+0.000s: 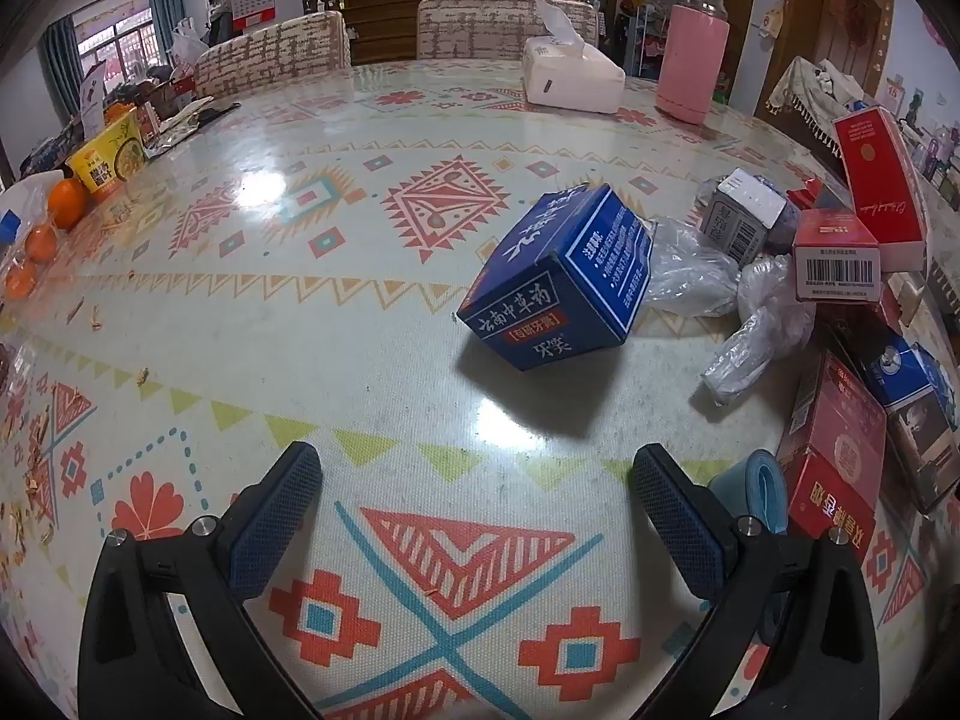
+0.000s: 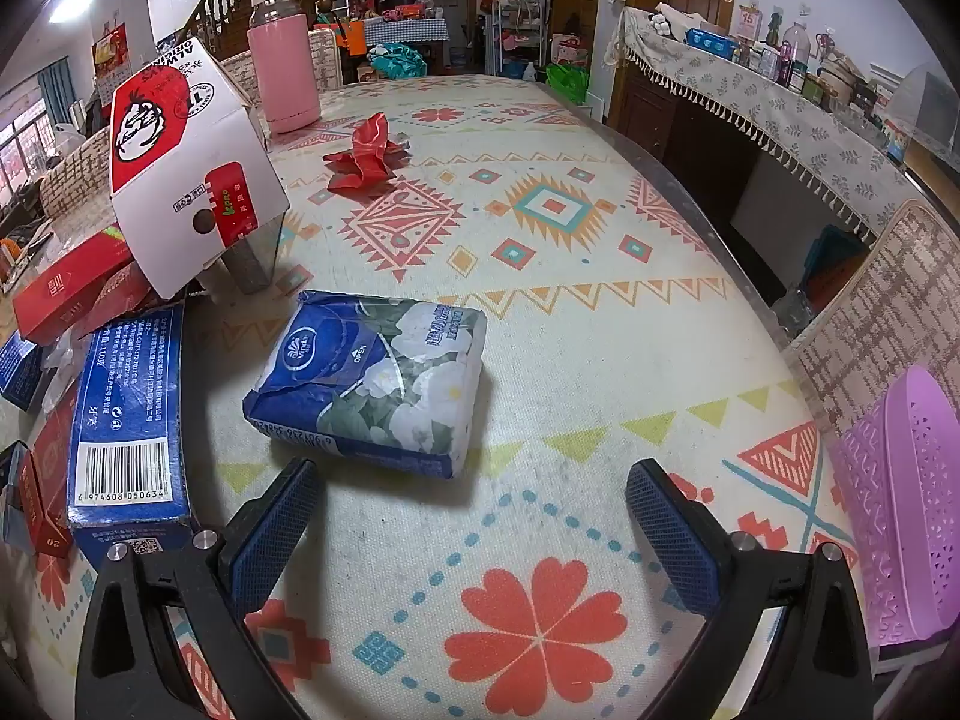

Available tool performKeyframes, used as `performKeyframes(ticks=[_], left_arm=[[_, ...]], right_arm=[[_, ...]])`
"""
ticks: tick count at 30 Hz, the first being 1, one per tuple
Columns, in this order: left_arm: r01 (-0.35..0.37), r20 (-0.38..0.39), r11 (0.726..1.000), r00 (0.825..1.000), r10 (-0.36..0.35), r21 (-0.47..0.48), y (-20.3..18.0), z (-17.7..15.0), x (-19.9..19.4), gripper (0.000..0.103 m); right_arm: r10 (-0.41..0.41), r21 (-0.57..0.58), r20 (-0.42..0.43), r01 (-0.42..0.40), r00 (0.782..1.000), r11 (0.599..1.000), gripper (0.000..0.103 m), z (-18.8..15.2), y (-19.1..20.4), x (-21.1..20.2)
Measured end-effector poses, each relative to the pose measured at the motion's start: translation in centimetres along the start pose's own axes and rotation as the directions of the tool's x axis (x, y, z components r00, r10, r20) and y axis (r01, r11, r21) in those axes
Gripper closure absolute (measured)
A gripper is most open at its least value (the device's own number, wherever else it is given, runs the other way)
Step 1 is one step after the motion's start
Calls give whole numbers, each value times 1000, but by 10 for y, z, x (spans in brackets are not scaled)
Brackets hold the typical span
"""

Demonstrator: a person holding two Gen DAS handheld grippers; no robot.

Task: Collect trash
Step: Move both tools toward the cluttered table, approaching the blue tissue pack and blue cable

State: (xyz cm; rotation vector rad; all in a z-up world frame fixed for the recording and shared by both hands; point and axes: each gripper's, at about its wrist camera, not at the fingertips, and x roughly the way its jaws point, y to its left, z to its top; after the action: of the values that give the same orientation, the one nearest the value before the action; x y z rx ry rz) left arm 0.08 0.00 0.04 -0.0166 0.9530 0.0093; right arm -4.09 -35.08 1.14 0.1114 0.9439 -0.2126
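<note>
On the patterned tablecloth [image 1: 336, 312] of a long dining table, litter lies in a loose heap between the two claws. From the left wrist view, the left gripper [image 1: 477, 468] hangs over bare cloth with its jaws spread as wide as they go and nothing between its pads; a blue toothpaste box [image 1: 558, 282] sits tilted on one corner just ahead of it, apart from the fingers. Beside that box, to the right, lie crumpled clear plastic bags [image 1: 750, 312], a small grey carton [image 1: 744, 216], red cartons [image 1: 840, 438] and a tall red box [image 1: 882, 186] leaning at the table's edge. Farther back stand a white tissue box [image 1: 570, 78] and a pink flask [image 1: 690, 60], while a yellow noodle cup [image 1: 111, 156] and oranges [image 1: 66, 201] sit at the far left. From the right wrist view, the right gripper [image 2: 471, 474] is likewise fully open and holds nothing; a blue floral tissue pack [image 2: 372, 378] lies flat just beyond its fingertips, not touched. To its left a long blue box [image 2: 129, 420] lies near the left finger, and behind it a red-and-white fried-chicken carton [image 2: 192, 162] tilts over more red boxes. A crumpled red wrapper [image 2: 366, 156] lies farther up the cloth near the flask. A purple plastic basket [image 2: 906, 504] rests at the right edge of the table, beside a chair.
</note>
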Motion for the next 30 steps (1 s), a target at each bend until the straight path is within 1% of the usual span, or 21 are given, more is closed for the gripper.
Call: performKeyframes(ticks=[9,12,15,16,18,21,22,24,25,27,29,30], left_arm=[[-15,-18,1000,1000,15,-11,0,-2,2,0],[-2,-28,1000,1000,2,8,-1,-3,0,0],[23,-65,999,998,-20,34,-1,-6,-6,0],[18,-60,999,998,-16,29,0,-9,-12,0],[0,-20,1000,1000,1,18,2,-14,-32,0],[-8,76,1000,997,8,-5,10,-23,-75,0],[-7,110,1000,994,9,-17,13,-27,-89,0],[-14,169,999,985,22,-50,18,-36,-117,0],[-15,191,998,981,27,-65,20,-40,-126,0],[-3,240,996,970,26,-94,22,-49,-148,0],[-12,278,995,960,40,-102,20,-56,-163,0],[-20,303,995,952,50,-101,18,-60,-171,0]], right_arm=[[9,-7,-7,-9,1000,1000,0,0,-1,0],[7,-11,-44,-7,999,1000,0,3,1,2],[8,-17,-48,-9,999,1000,0,5,0,1],[11,-21,-48,-12,999,1000,0,5,0,3],[18,-33,-50,-19,999,999,0,6,-1,2],[26,-24,-42,-27,999,999,2,-3,-1,-3],[40,-12,-25,-40,999,999,4,-7,-2,-11],[62,-1,24,-62,998,998,5,-16,-2,-29],[72,1,61,-72,996,997,5,-22,0,-41],[119,-3,135,-119,984,993,7,-32,2,-64],[187,3,204,-192,961,981,7,-48,5,-89],[220,2,220,-225,950,974,7,-53,6,-97]])
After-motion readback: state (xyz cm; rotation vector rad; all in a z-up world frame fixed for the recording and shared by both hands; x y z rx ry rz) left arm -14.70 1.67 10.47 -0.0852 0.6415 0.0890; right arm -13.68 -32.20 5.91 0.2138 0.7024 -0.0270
